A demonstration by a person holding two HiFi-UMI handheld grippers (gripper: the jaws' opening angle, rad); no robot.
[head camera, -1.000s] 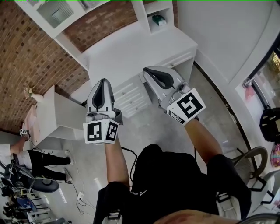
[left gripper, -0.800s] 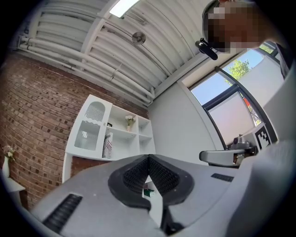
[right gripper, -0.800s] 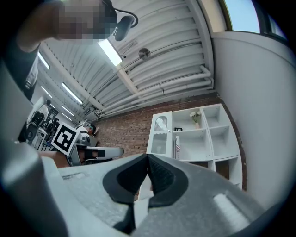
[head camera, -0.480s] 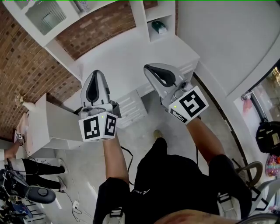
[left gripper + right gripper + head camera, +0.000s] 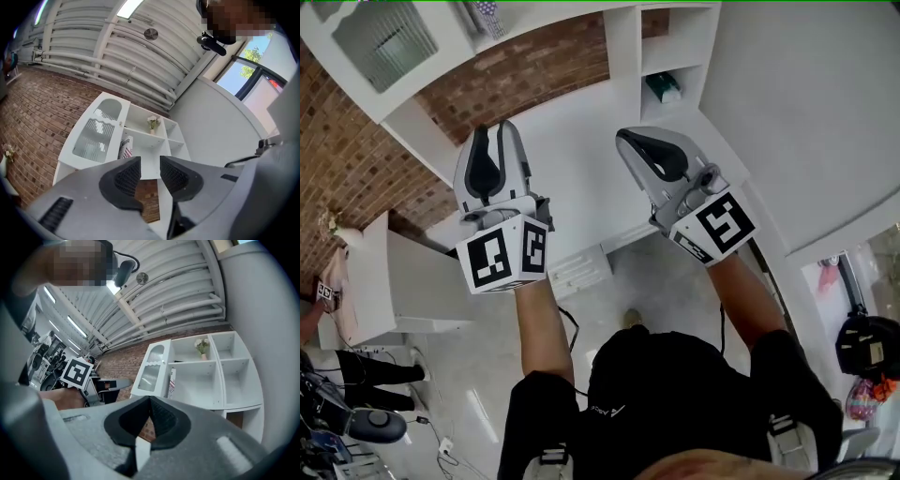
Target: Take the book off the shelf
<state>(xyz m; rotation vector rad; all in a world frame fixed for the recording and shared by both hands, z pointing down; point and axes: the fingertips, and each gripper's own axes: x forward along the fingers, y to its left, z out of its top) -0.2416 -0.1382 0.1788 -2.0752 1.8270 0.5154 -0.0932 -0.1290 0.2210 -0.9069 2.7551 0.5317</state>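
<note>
White shelf (image 5: pixel 219 380), left wall of its wide compartment: 1 upright book (image 5: pixel 125 148), likely light, stiff, slick-covered, best pinched across its exposed edge; my left gripper (image 5: pixel 150 164) is opening on nothing, my right gripper (image 5: pixel 149 400) clamped together, empty.

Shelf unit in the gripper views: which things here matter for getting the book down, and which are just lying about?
For the job:
book, standing in the shelf unit
left gripper, jaws opening, nothing between them
right gripper, shut and empty

Just lying about:
flower vase, in the compartment above the book
green object in a cubby
glass cabinet door
desk
</note>
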